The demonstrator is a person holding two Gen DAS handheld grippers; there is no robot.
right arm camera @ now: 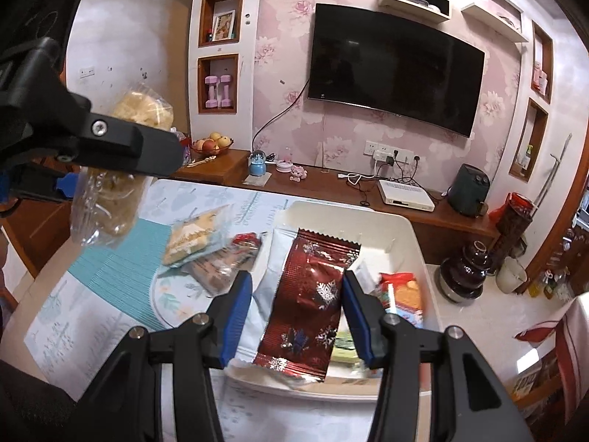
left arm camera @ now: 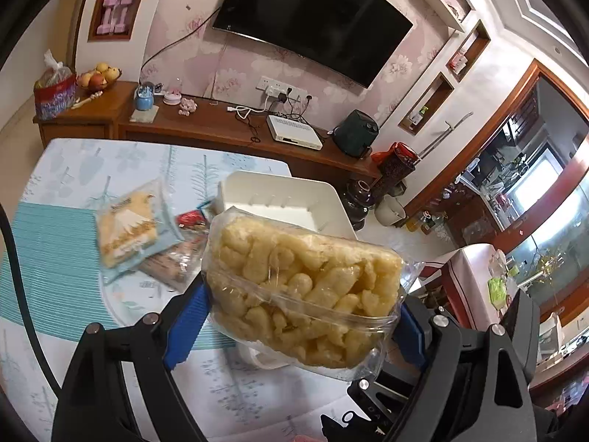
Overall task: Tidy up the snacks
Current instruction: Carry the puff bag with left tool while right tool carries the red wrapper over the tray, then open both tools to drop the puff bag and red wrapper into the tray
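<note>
Scene: worktop (left arm camera: 48,169) covered with a patterned cloth, TV (right arm camera: 397,73) mounted on the pink wall behind.
Left gripper (left arm camera: 298,316): clenched on a puffed bar (left arm camera: 294,287) in clear wrap; blue pads pressed on both its sides, jaws set wide around it; bar held up in the air above the worktop, also seen at upper left in the right wrist view (right arm camera: 121,169).
Right gripper (right arm camera: 298,313): clenched on a red pack (right arm camera: 309,302) with silver snowflakes; pack held upright between the blue pads, over the bin.
Bin (right arm camera: 412,228): white, open, placed on the worktop; an orange-red pack (right arm camera: 403,294) seen inside at the right, a white wrapper (right arm camera: 268,294) draped over its left edge.
Cake pack (right arm camera: 195,239): pale blue with a mountain print, laid on the worktop left of the bin.
Brown pack (right arm camera: 217,269): clear wrap, partly tucked under the cake pack; blurred.
</note>
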